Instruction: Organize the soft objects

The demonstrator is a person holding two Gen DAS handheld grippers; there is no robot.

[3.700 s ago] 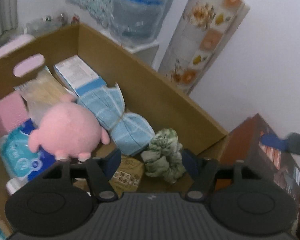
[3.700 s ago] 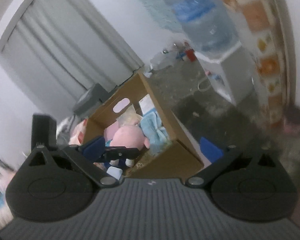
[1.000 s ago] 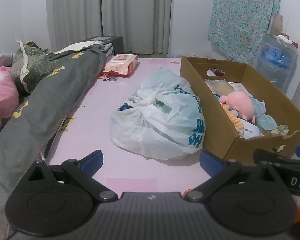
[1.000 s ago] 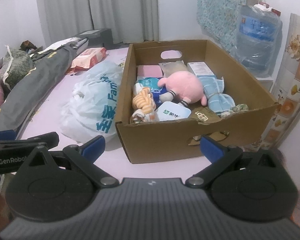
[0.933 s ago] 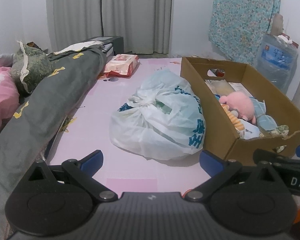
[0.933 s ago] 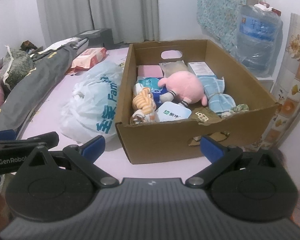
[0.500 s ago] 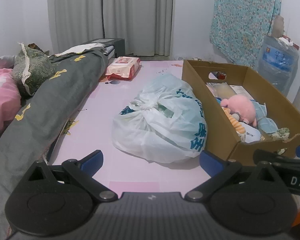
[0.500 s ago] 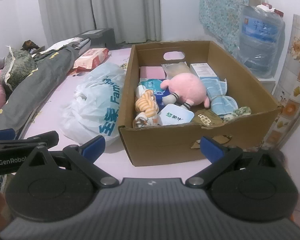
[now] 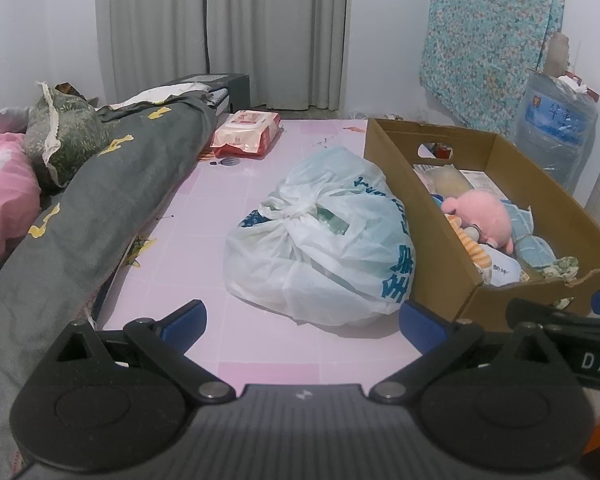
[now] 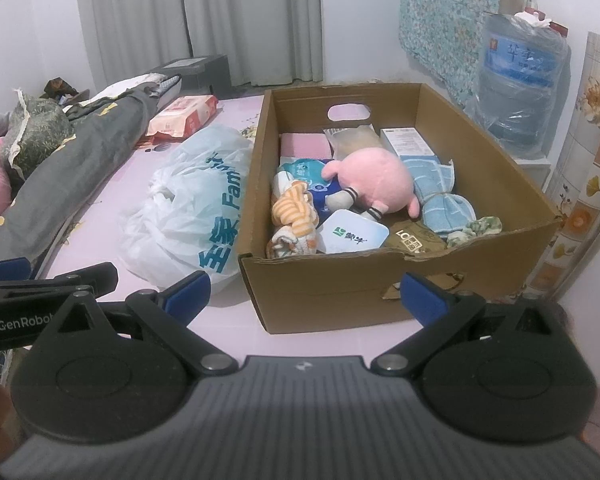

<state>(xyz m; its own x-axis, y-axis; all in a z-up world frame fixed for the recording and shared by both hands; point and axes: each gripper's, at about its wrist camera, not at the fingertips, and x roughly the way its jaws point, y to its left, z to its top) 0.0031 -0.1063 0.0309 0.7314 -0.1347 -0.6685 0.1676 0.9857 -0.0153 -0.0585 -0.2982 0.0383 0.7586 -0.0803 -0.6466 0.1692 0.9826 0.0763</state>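
Cardboard box [image 10: 452, 280] sits on the pink floor [image 9: 228, 216] with 1 pink plush toy [image 10: 374, 184] lying in its middle, among 1 orange striped cloth [image 10: 294, 210], 1 bundle of blue face masks [image 10: 440, 196] and 1 green patterned scrunchie [image 10: 480, 227]. Since 3.7 s ago both grippers have pulled well back from the box, and the scrunchie now lies in its near right corner. The left gripper [image 9: 302, 318] and right gripper [image 10: 304, 294] each hover with jaws spread wide, gripping nothing. 1 tied white plastic bag [image 9: 324, 240] leans against the box's left wall; its contents are hard to make out. In the left view, the box's near wall hides most of the packets inside.
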